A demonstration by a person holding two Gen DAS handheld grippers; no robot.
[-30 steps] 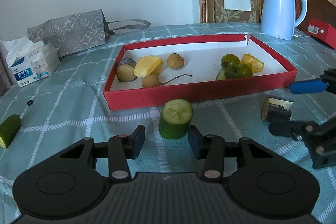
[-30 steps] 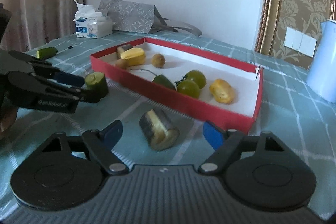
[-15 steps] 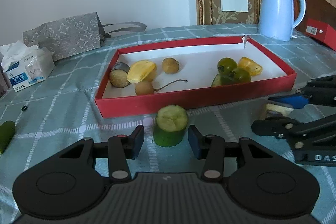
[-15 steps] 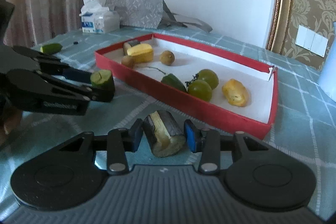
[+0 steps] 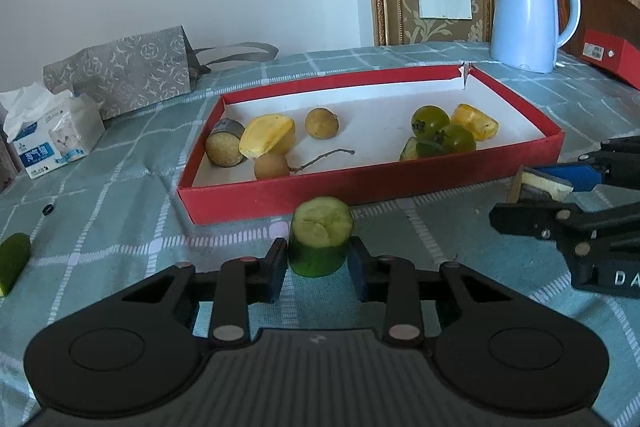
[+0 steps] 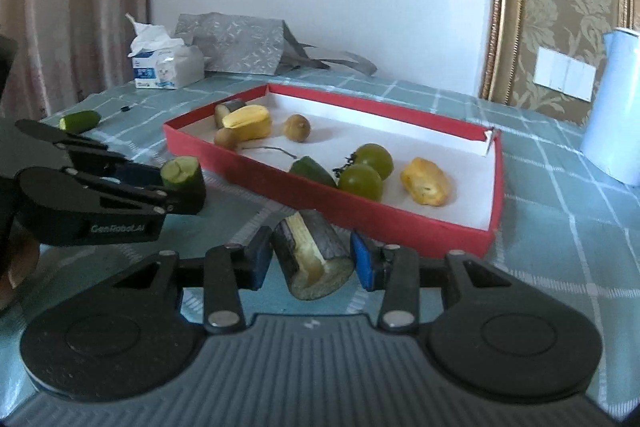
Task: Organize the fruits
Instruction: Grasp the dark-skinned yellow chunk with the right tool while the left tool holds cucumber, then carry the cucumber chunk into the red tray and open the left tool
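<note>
A short green cucumber piece (image 5: 320,239) stands on the tablecloth in front of the red box (image 5: 360,187). My left gripper (image 5: 318,263) is closing on it, and both pads touch its sides. A dark-skinned cane stub with yellow flesh (image 6: 312,259) lies between the blue pads of my right gripper (image 6: 310,263), which is shut on it close to the red box (image 6: 360,215). The box holds two green tomatoes (image 5: 444,131), yellow fruit pieces, two brown longans and another cane stub. A second cucumber piece (image 5: 12,259) lies far left.
A blue kettle (image 5: 528,15) stands behind the box's right end. A tissue pack (image 5: 52,135) and a grey paper bag (image 5: 124,71) sit at the back left. A red carton (image 5: 612,55) is at the far right edge.
My right gripper closed from wide open onto the cane stub. The left pads came in against the cucumber piece. Neither hand shifted much.
</note>
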